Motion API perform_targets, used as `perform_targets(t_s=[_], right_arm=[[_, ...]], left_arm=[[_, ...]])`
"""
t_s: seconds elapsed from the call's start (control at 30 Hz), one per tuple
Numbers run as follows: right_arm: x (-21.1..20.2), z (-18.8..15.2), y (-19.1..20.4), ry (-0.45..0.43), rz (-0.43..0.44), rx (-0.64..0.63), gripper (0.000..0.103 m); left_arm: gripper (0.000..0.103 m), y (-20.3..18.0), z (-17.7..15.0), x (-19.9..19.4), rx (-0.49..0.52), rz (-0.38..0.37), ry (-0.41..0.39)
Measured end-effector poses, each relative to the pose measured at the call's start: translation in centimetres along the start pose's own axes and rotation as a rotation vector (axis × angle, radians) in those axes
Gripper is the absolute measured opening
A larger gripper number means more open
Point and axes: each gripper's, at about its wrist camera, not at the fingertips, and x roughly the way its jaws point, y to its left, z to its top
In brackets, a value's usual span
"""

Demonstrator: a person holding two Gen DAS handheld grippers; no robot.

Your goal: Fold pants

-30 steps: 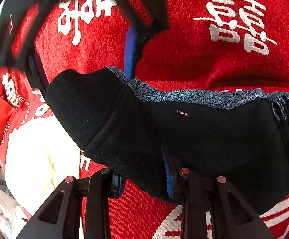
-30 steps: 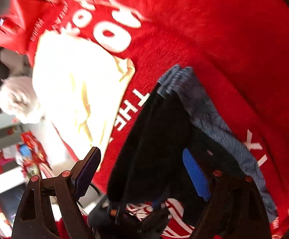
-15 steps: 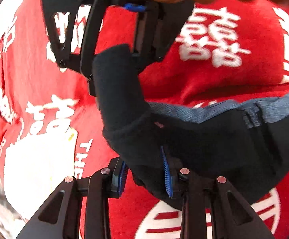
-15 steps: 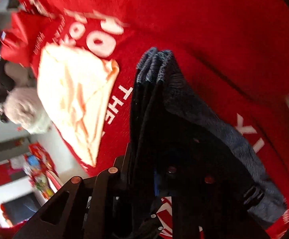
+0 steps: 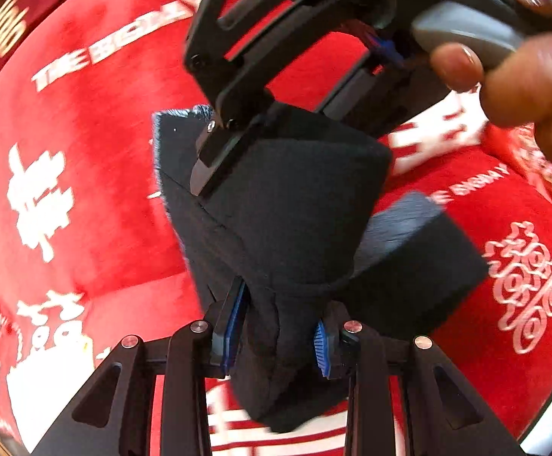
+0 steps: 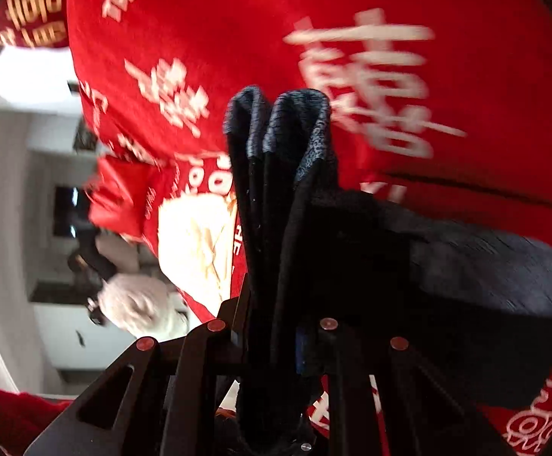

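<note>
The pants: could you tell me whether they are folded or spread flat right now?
Folded. The black pants hang doubled in several layers, pinched by the left gripper and right gripper above the red cloth.

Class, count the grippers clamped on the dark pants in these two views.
2. The left gripper pinches the pants near the camera; the right gripper grips their far edge. None hidden, it appears.

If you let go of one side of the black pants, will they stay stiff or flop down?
Probably flop: the black pants already sag and bunch between the left tool and right tool. The thick, fuzzy-looking fabric likely won't slip easily.
</note>
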Motion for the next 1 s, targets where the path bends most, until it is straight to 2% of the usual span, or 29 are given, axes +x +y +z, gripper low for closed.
perform_targets(t_s=[0.2, 0.3, 0.4, 0.5, 0.57, 0.6, 0.63, 0.7, 0.83, 0.9, 1.0], right_arm=[[-6.2, -4.1, -8.6, -0.088, 0.044, 0.126, 0.018], [-8.2, -5.9, -12.8, -0.123, 0.075, 0.194, 0.018], [-6.8, -7.0, -16.3, -0.131, 0.056, 0.245, 0.018], [-5.2, -7.4, -19.4, -0.1, 0.01, 0.271, 0.018], [-4.1, -7.6, -20.9, -0.086, 0.008, 0.296, 0.018], [-3.8, -7.7, -21.2, -0.083, 0.009, 0.304, 0.021], [-3.6, -7.7, -21.2, -0.081, 0.002, 0.307, 0.021], [-3.5, -7.9, -21.1, -0.07, -0.055, 0.293, 0.027], [-4.1, -8.1, -20.6, -0.057, -0.161, 0.276, 0.036], [-4.0, -8.3, -20.0, -0.05, -0.249, 0.262, 0.045], [-4.6, -9.0, -19.2, -0.039, -0.35, 0.227, 0.045]], left_arm=[[0.032, -8.8, 1.6, 1.2, 0.117, -0.057, 0.035], [0.032, -11.6, 1.8, 2.5, 0.162, -0.072, 0.054], [0.032, -14.1, 0.7, 4.5, 0.202, -0.076, 0.109], [0.032, -15.5, -0.1, 6.6, 0.206, -0.069, 0.178], [0.033, -15.8, -0.5, 7.1, 0.217, -0.049, 0.199], [0.042, -16.1, -0.6, 7.4, 0.222, -0.047, 0.204], [0.058, -16.0, -0.6, 7.4, 0.214, -0.058, 0.216], [0.068, -15.3, -0.7, 7.2, 0.163, -0.084, 0.245], [0.068, -13.5, -0.7, 6.6, 0.099, -0.111, 0.297], [0.068, -12.0, -1.0, 6.3, 0.025, -0.13, 0.334], [0.068, -9.4, -1.2, 6.0, -0.119, -0.13, 0.384]])
